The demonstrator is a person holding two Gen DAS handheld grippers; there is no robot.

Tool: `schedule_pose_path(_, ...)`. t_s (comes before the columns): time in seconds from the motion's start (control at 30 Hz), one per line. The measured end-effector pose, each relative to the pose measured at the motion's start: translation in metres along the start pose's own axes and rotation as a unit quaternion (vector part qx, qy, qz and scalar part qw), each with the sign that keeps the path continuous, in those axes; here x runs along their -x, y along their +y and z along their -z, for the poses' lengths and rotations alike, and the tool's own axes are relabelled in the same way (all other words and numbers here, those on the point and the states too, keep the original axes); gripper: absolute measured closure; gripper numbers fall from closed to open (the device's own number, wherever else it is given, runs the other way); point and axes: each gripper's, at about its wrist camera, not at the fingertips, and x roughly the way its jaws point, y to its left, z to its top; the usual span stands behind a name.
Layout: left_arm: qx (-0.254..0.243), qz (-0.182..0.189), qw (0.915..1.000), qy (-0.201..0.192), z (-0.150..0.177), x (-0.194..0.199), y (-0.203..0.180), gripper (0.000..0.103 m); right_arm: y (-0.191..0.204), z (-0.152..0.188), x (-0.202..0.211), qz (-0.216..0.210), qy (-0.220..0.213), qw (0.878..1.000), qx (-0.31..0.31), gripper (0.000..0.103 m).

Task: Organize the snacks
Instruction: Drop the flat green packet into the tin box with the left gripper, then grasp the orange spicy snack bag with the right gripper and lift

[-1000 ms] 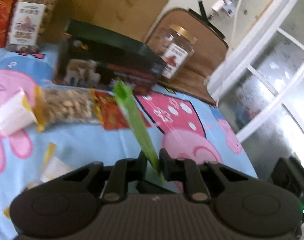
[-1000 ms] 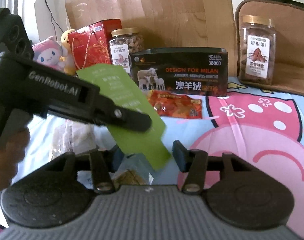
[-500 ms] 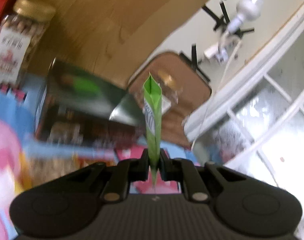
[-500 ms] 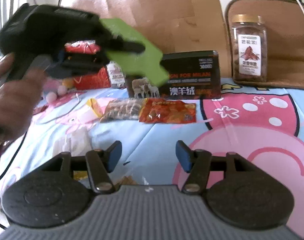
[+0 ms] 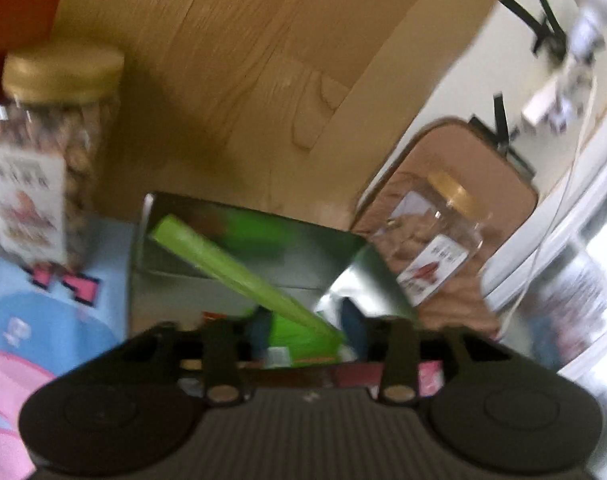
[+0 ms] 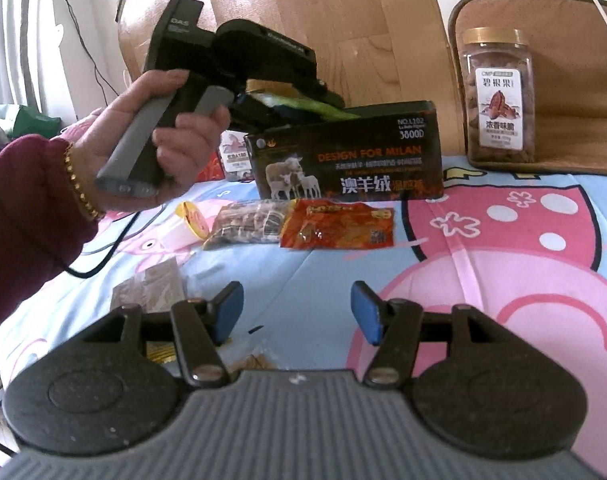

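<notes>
Over the open dark rectangular tin box (image 5: 243, 256), flat green snack packet (image 5: 239, 276) drops in, lying loose between left tongs (image 5: 305, 334), jaws opening. Right tongs (image 6: 297, 312) open, empty, above bed's cartoon sheet (image 6: 503, 248). Next: red foil packet (image 6: 339, 228) probably.

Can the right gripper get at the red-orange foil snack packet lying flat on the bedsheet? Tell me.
Probably yes. The right gripper is open and empty, and the red-orange foil snack packet lies ahead with only bare sheet between; the left gripper is up over the black tin.
</notes>
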Motion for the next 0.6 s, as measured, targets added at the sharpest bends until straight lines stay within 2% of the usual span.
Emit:
schedule_pose_path(0.1, -0.062, -0.047, 0.9968, -0.013, 0.014, 0.017, -0.016, 0.032, -0.001, 0.000, 0.000, 0.000, -0.001, 1.000, -0.003, 0.041)
schedule_pose_path(0.2, -0.144, -0.091, 0.9849, -0.032, 0.032, 0.035, -0.034, 0.019, -0.003, -0.001, 0.001, 0.006, -0.005, 1.000, -0.013, 0.041)
schedule_pose_path(0.27, -0.175, -0.100, 0.9787, -0.040, 0.043, 0.048, -0.037, 0.017, -0.005, -0.002, 0.001, 0.009, -0.004, 1.000, -0.021, 0.041)
schedule_pose_path(0.4, -0.172, -0.072, 0.9820, -0.030, 0.061, 0.073, -0.032, 0.017, -0.015, -0.011, -0.006, -0.001, 0.018, 0.999, -0.038, 0.041)
schedule_pose_path(0.47, -0.163, -0.059, 0.9846, -0.021, 0.072, 0.083, -0.027, 0.017, -0.017, -0.027, -0.018, 0.009, 0.029, 0.999, -0.026, 0.041)
schedule_pose_path(0.6, -0.104, -0.047, 0.9935, 0.007, 0.084, 0.084, -0.010, 0.020, -0.034, -0.066, -0.059, 0.023, 0.043, 0.999, -0.014, 0.038)
